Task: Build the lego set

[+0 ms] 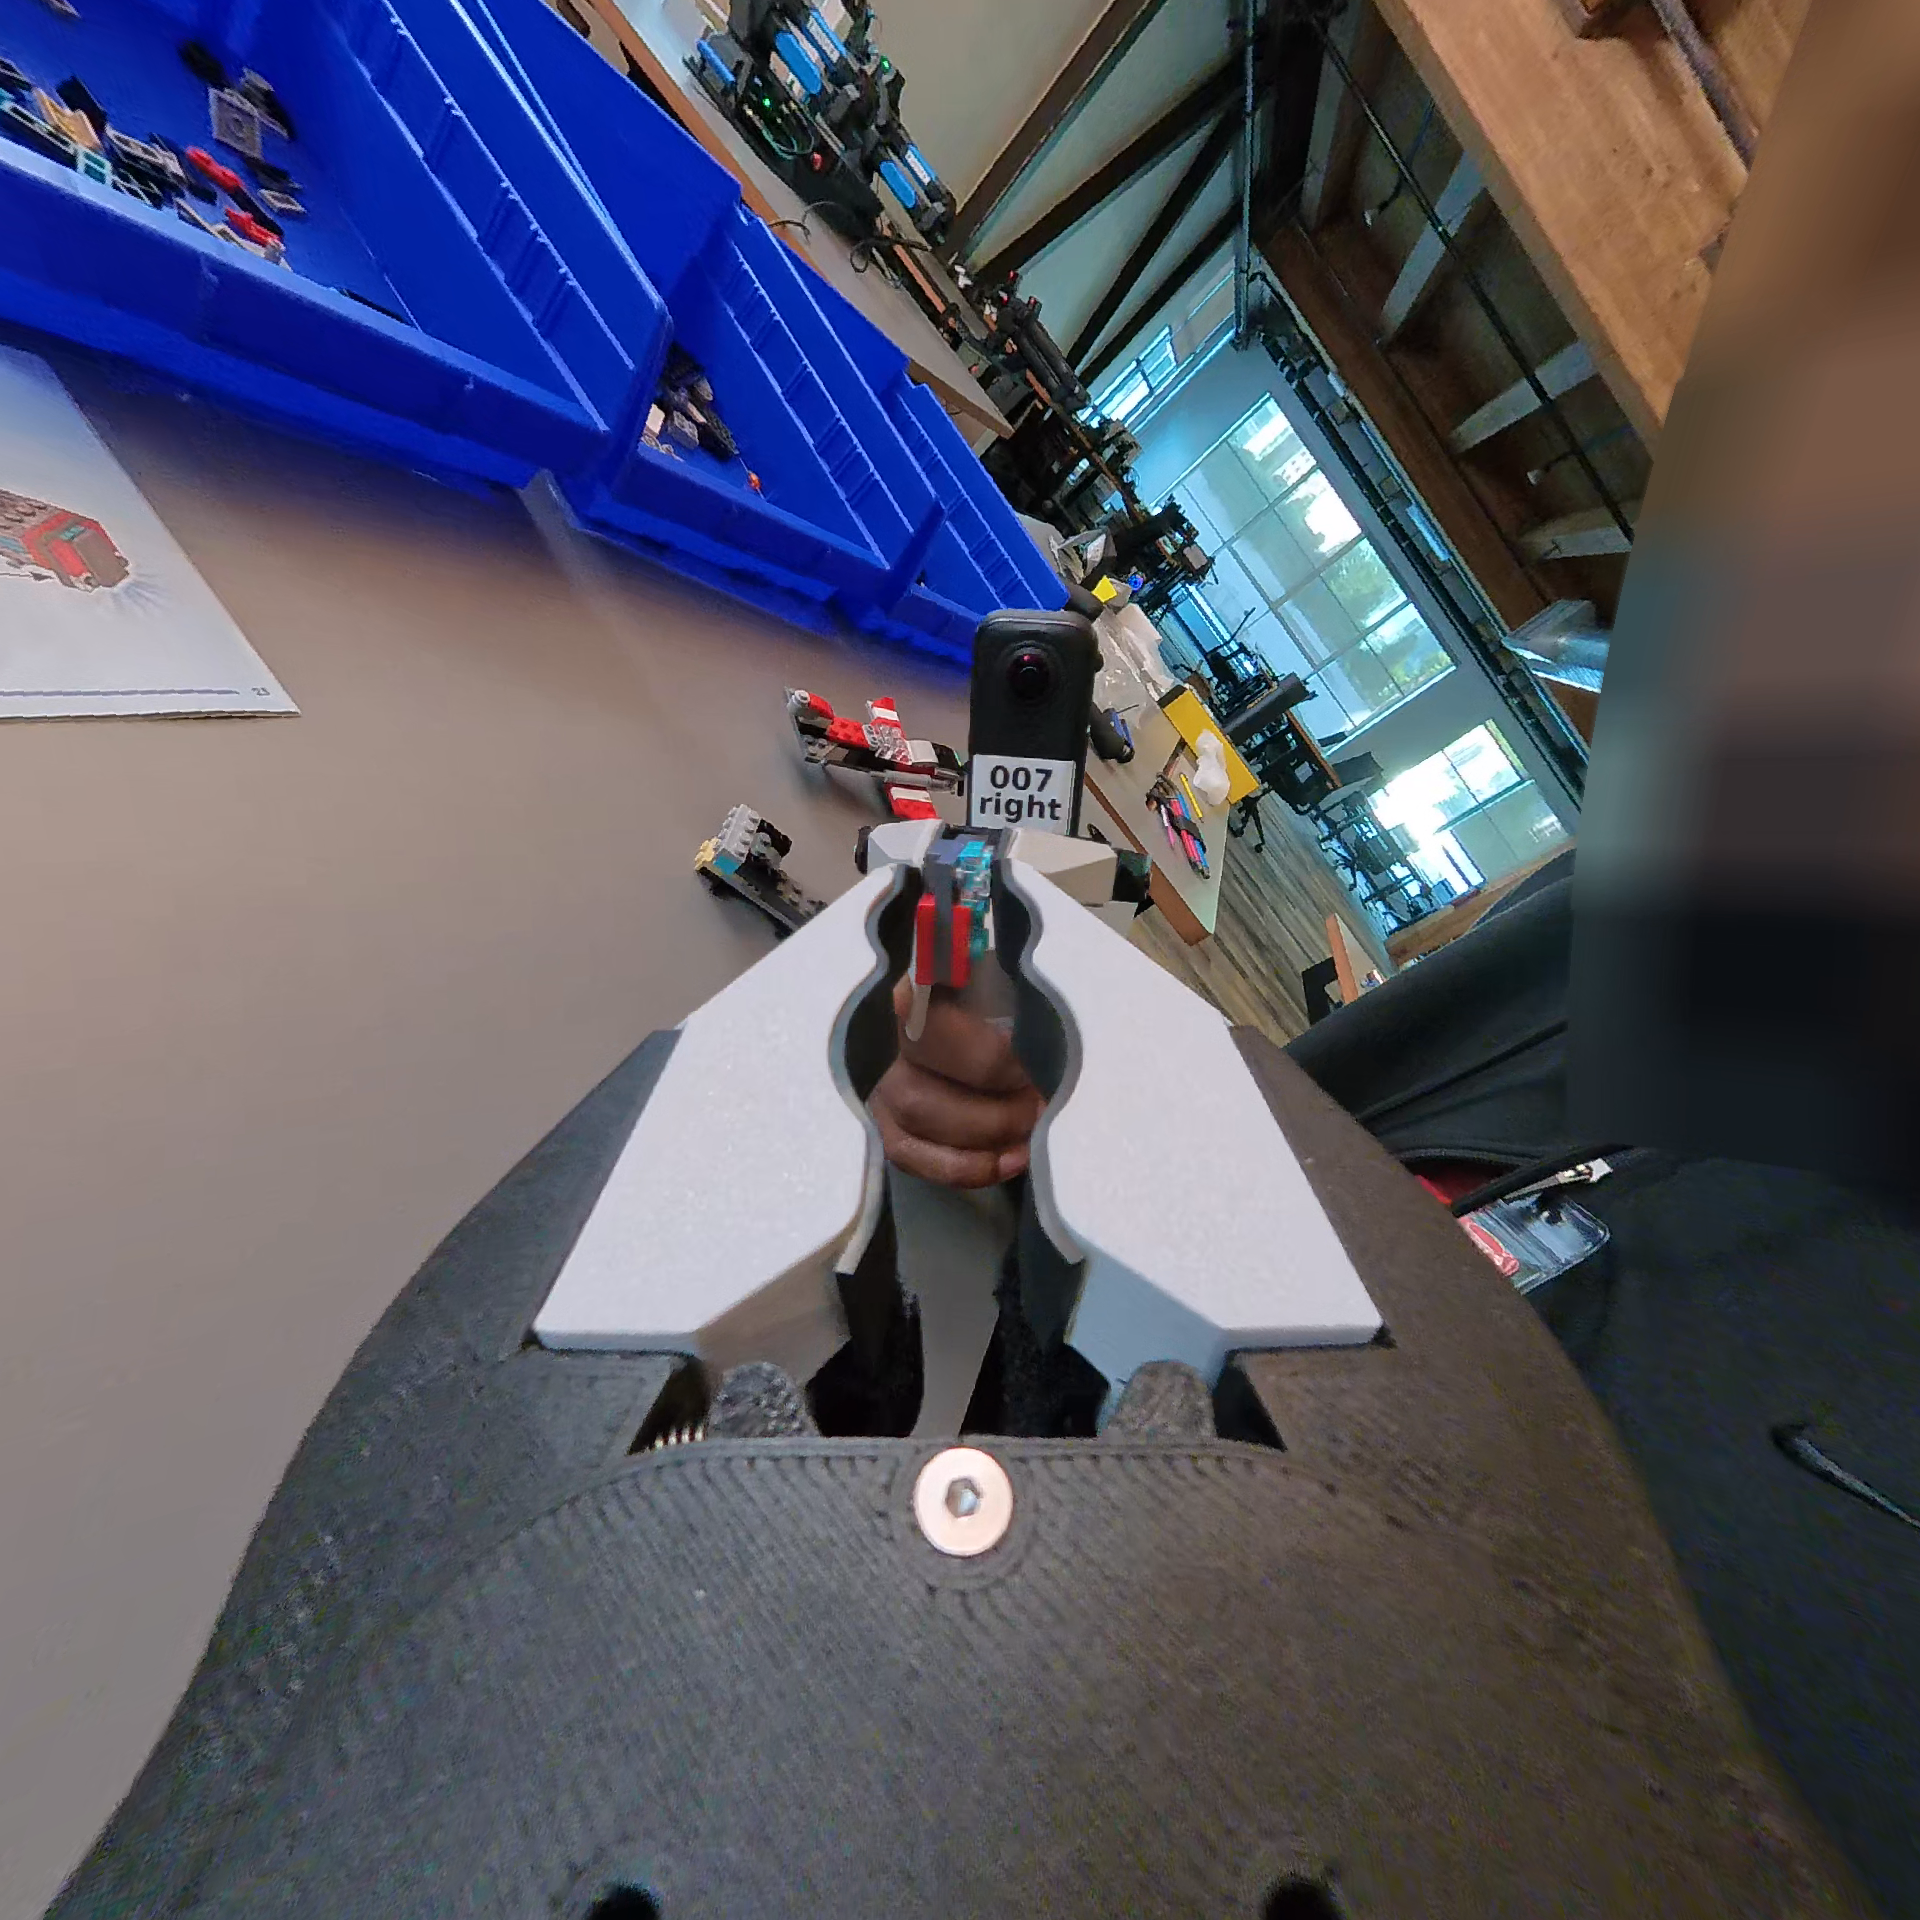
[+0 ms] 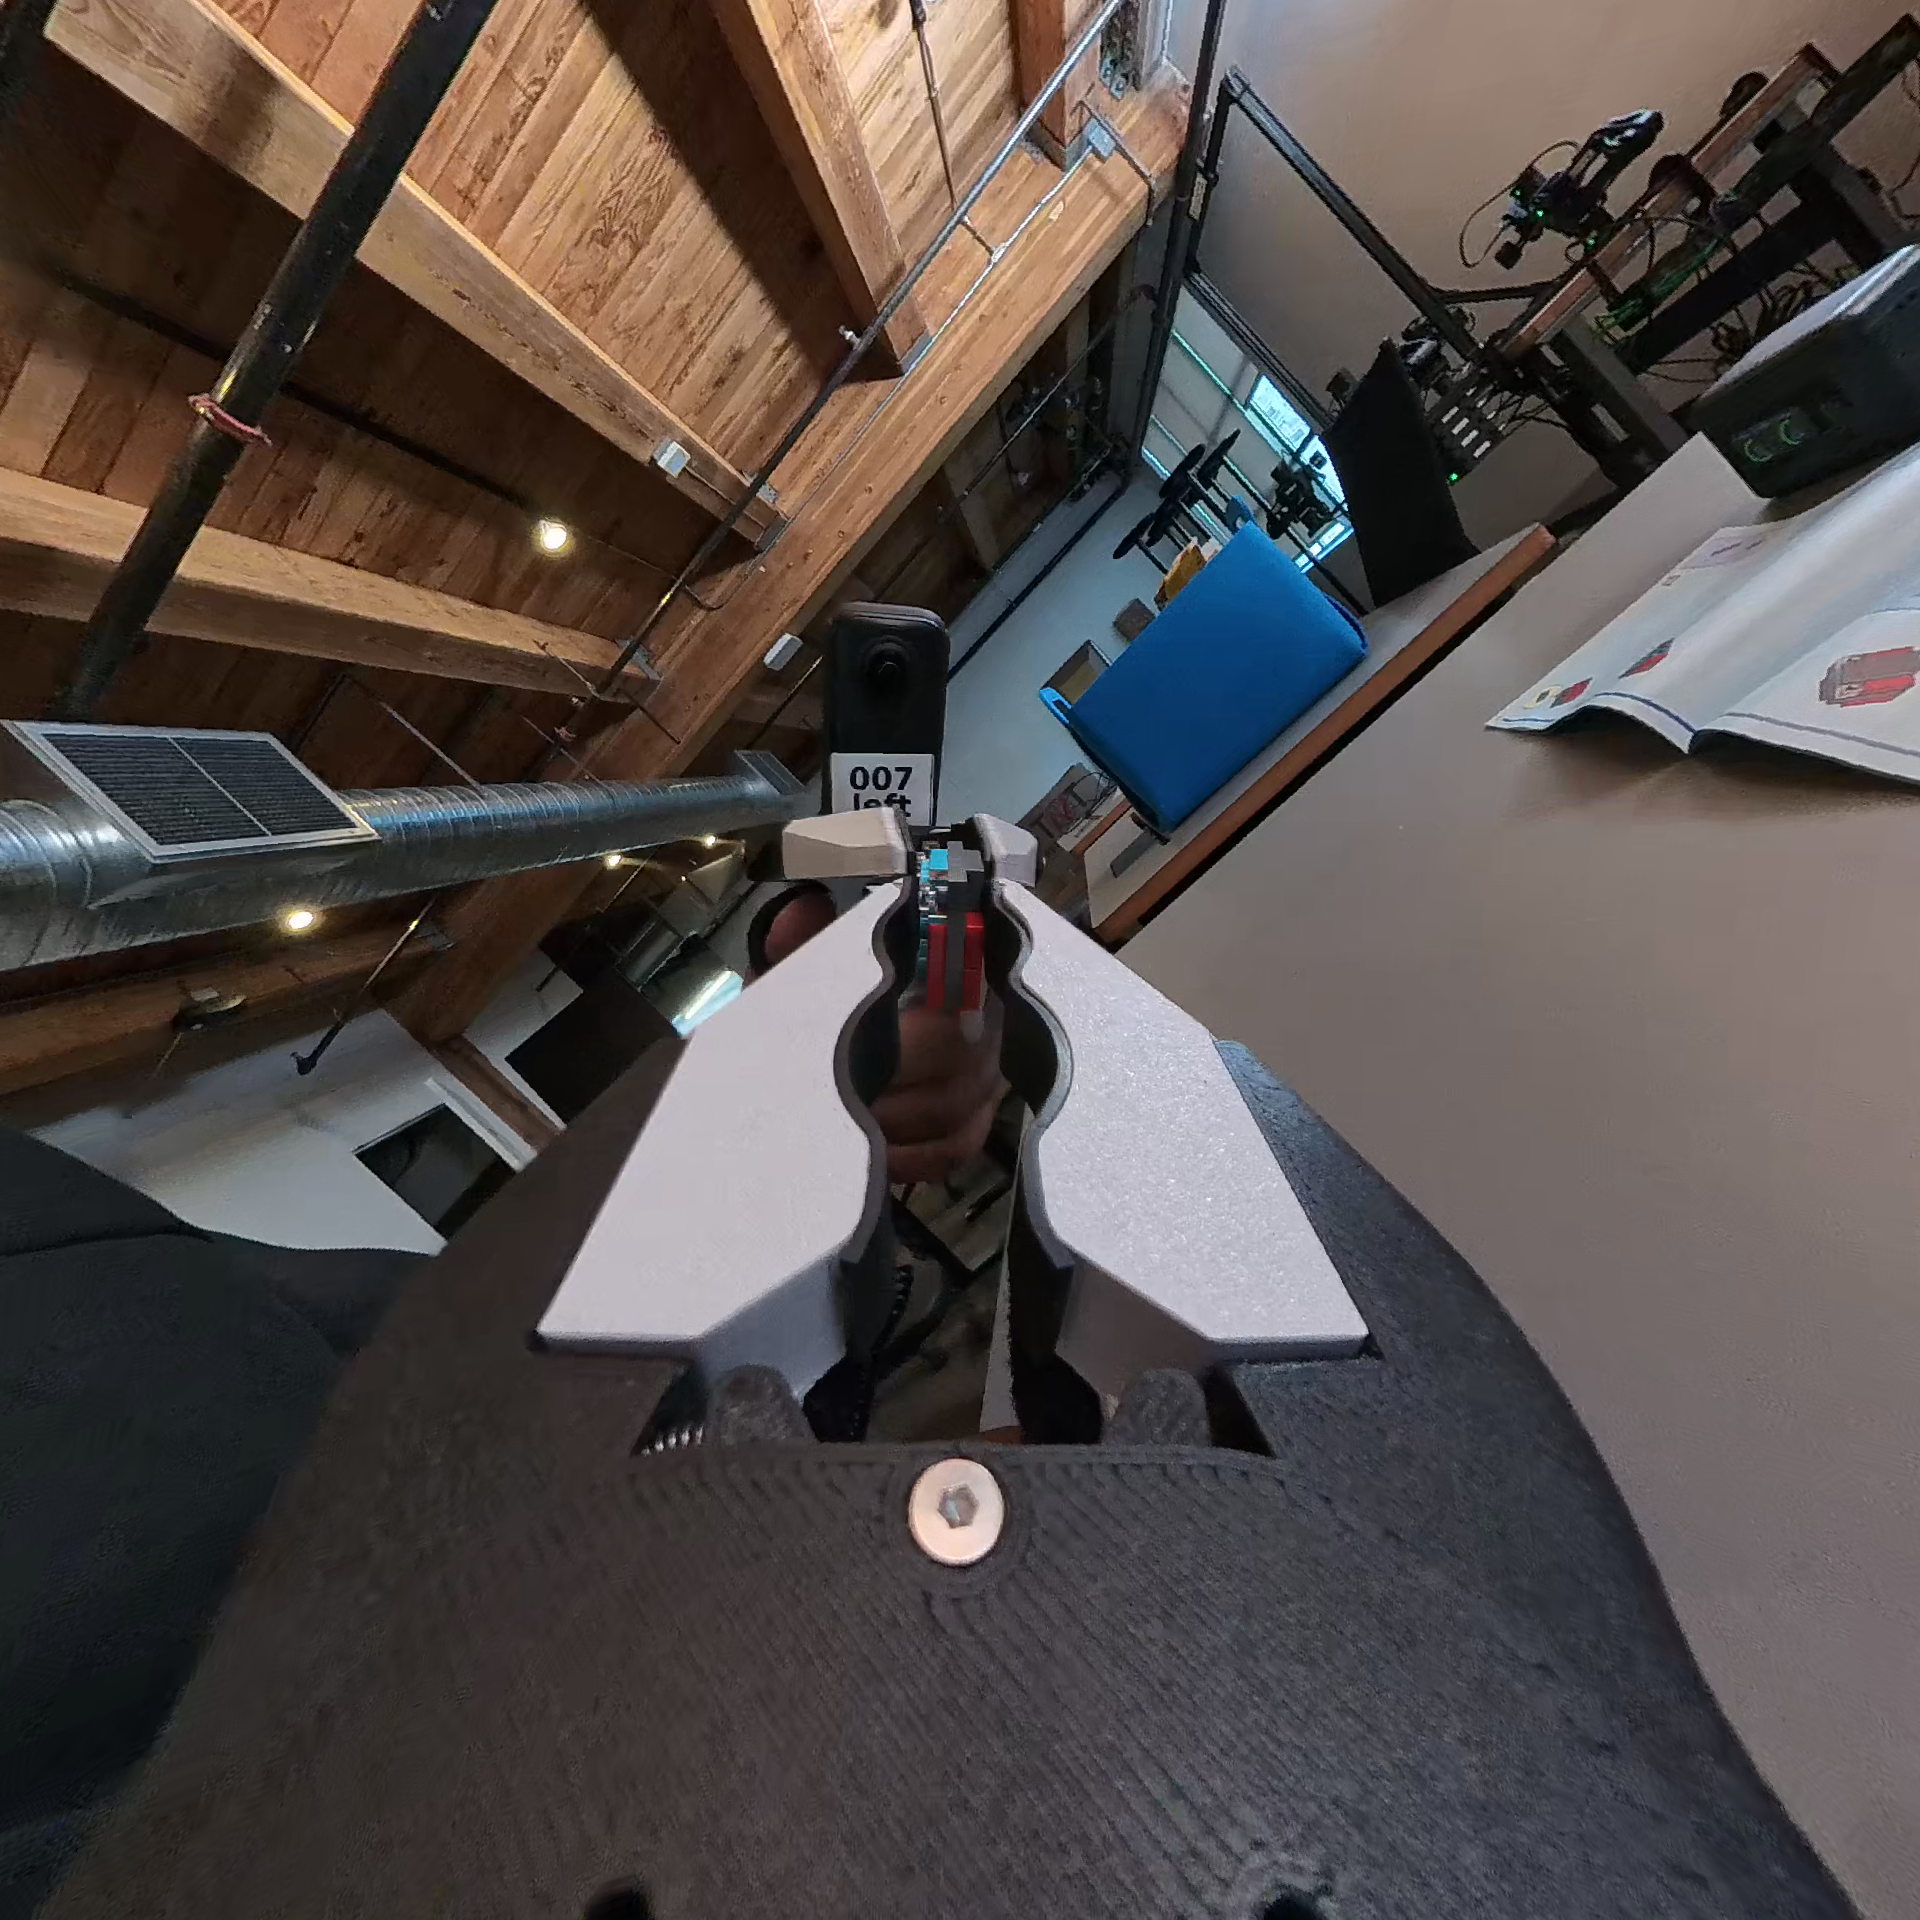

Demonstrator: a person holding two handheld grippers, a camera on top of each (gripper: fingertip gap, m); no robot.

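Grey table [image 1: 416,935] ran under everything, seen at a steep tilt in both wrist views. Row of blue bins [image 1: 644,343] along its far edge, loose bricks in the nearest. Instruction booklet [image 1: 94,582] lay open beside the bins, well apart from the work.

Two part-built pieces sat on the table beyond the grippers: a red, white and black sub-assembly [image 1: 878,753] and, nearer, a small grey and black one [image 1: 748,857].

Both grippers were held up off the table, tip to tip. Left gripper [image 1: 956,883] was nearly closed on a small red, grey and teal lego assembly [image 1: 951,914]. Right gripper [image 2: 951,883] was likewise nearly closed on the same cluster from the opposite side. Whether each held a separate piece or both shared one, I could not tell.

Risks, as I judged them: the pieces were tiny and pinched only at the fingertips, so a slightly skewed push could twist the stack and pop a brick loose. Dropped from that height, it could bounce off the table's edge.
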